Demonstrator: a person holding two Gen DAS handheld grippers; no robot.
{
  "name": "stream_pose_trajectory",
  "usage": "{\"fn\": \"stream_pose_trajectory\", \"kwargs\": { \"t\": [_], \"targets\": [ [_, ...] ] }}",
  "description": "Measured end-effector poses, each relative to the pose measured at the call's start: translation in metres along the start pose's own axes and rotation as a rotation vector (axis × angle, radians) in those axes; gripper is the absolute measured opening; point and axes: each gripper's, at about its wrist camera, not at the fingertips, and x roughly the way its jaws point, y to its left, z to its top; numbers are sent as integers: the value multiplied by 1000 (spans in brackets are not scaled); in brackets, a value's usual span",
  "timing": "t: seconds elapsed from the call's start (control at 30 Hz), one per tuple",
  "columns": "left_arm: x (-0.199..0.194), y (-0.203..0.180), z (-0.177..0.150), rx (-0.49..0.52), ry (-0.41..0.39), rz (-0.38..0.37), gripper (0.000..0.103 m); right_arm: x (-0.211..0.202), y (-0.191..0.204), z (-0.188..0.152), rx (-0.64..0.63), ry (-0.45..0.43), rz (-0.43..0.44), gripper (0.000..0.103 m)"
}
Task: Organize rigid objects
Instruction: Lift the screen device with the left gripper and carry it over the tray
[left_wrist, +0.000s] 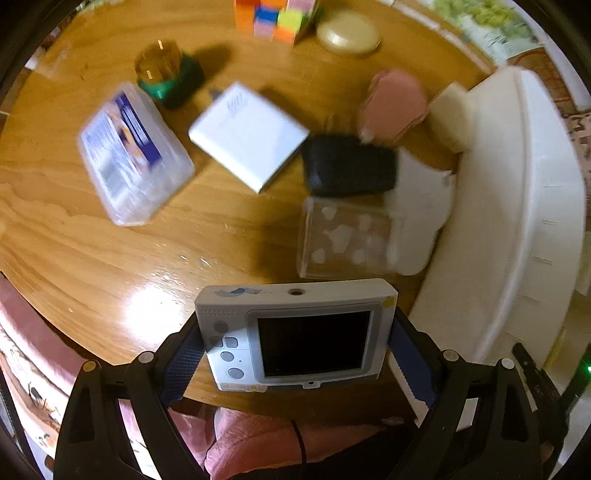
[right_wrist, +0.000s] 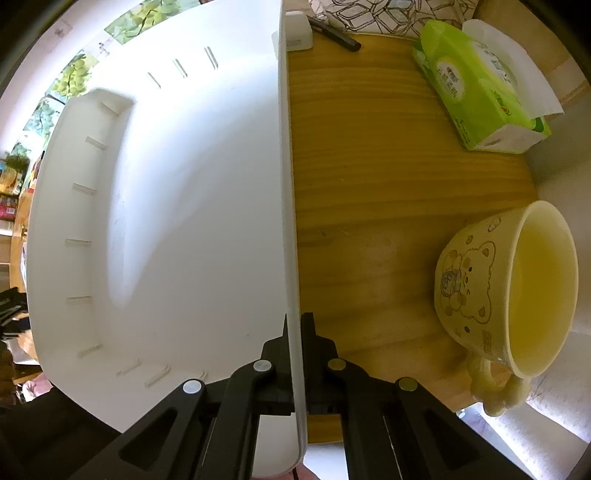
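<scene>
Left gripper clamped on small grey handheld device with dark screen, fingers on both its sides, held above near edge of round wooden table.

Beyond device: clear plastic square box, black rectangular case, white flat box, clear lidded container with blue label. Large white plastic bin right of device.

Right gripper pinched on white plastic bin's wall. Cream bear-print mug right of bin; green tissue pack beyond mug.
</scene>
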Motion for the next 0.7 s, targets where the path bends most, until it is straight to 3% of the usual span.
{"fn": "stream_pose_trajectory", "kwargs": {
  "t": [0.33, 0.47, 0.7],
  "targets": [
    [-72, -7, -24, 88, -156, -27, 93, 2, 22, -6, -10, 1, -13, 2],
    [-90, -24, -17, 139, -212, -47, 93, 2, 23, -6, -7, 0, -11, 2],
    [-89, -55, -16, 223, -268, -89, 93, 2, 21, -4, -18, 6, -3, 2]
  ]
}}
